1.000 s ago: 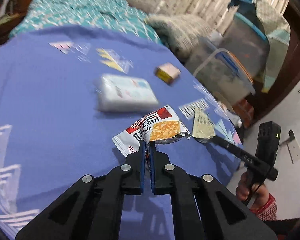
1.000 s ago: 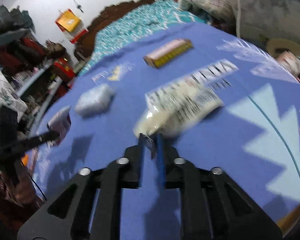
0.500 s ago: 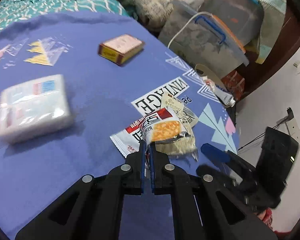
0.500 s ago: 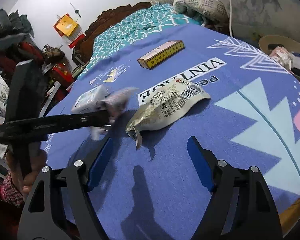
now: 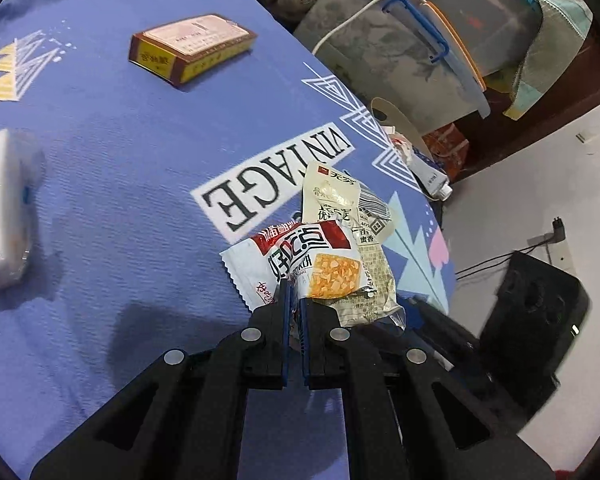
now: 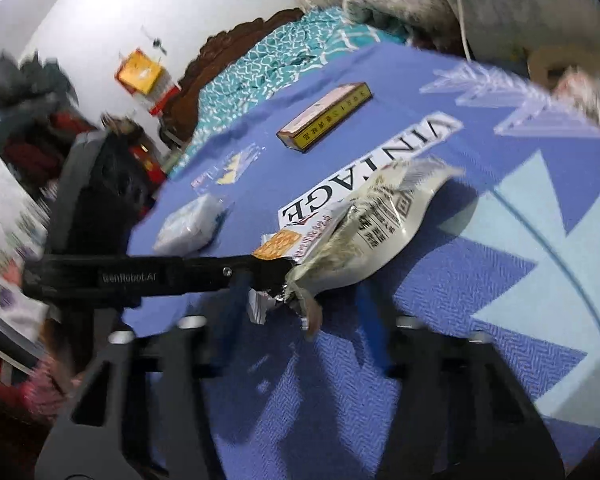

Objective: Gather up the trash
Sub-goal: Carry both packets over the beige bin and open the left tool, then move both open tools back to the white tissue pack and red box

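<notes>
My left gripper [image 5: 295,302] is shut on a white-and-red snack wrapper [image 5: 300,264] and holds it just over a cream wrapper [image 5: 352,216] that lies on the blue cloth. In the right wrist view the cream wrapper [image 6: 372,232] lies just ahead of my right gripper [image 6: 304,316], whose blue-padded fingers stand open on either side of its near end. The left gripper [image 6: 256,268] reaches in from the left there, with the snack wrapper [image 6: 280,242] at its tip beside the cream one.
A brown-and-yellow box [image 5: 192,50] lies farther back on the blue cloth [image 5: 120,184], and a white tissue pack [image 5: 0,208] lies at the left. A bin with trash [image 5: 416,148] and plastic storage boxes [image 5: 420,28] stand past the table's right edge.
My right gripper let go of the cream wrapper and opened; the wrapper now lies on the cloth. My left gripper carried the snack wrapper rightward to it.
</notes>
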The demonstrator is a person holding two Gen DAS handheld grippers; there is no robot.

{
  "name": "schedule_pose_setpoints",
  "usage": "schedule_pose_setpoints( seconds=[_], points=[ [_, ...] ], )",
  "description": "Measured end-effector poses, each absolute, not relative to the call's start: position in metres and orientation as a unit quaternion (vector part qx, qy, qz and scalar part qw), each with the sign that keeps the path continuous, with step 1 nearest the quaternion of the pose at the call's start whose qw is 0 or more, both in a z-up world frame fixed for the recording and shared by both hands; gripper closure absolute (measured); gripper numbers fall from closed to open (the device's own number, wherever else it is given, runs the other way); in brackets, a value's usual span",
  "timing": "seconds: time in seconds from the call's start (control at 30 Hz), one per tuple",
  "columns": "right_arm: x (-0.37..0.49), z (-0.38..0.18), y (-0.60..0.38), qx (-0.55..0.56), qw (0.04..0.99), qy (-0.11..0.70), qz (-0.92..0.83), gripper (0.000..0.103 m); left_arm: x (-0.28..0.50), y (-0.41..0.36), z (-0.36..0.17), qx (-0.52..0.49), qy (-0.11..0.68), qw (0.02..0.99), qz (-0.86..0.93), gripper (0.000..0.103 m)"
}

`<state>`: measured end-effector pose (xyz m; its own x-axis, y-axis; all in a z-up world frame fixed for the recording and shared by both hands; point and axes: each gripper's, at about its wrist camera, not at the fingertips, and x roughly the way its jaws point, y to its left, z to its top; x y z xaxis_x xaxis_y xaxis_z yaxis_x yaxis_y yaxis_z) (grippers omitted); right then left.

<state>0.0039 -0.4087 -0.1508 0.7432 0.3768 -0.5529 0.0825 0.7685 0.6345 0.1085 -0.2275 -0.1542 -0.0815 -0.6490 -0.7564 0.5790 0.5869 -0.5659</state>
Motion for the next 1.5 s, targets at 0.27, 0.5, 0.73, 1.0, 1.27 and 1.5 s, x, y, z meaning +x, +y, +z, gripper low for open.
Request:
schedule_pose_setpoints(
  seconds=[0.27,0.5,0.73,1.0,1.27,1.5],
  points=[
    [-0.034,-0.139,-0.456,0.345,0.888,0.302,0.036,0.083,0.111,-0.247,-0.145,-0.037,0.582,0.663,-0.469,0.099],
    [-0.063,-0.108,-0.542,0.306,0.910,0.272,-0.072,0.083,0.111,-0.338,-0.119,-0.017,0.571,0.638,-0.516,0.099],
    [-0.039,-0.096,-0.605,0.185,0.913,0.328,-0.159,0.083,0.107,-0.468,-0.097,0.025,0.544,0.631,-0.553,0.099],
    [0.000,-0.117,-0.599,0.122,0.903,0.376,-0.166,0.081,0.139,-0.547,-0.129,0.035,0.575,0.633,-0.517,0.099],
    [-0.028,-0.117,-0.592,0.131,0.913,0.340,-0.183,0.022,0.150,-0.559,-0.146,0.033,0.588,0.645,-0.486,0.055],
    [-0.072,-0.103,-0.570,0.195,0.923,0.267,-0.198,0.023,0.136,-0.491,-0.102,-0.026,0.541,0.640,-0.545,0.055]
  ],
)
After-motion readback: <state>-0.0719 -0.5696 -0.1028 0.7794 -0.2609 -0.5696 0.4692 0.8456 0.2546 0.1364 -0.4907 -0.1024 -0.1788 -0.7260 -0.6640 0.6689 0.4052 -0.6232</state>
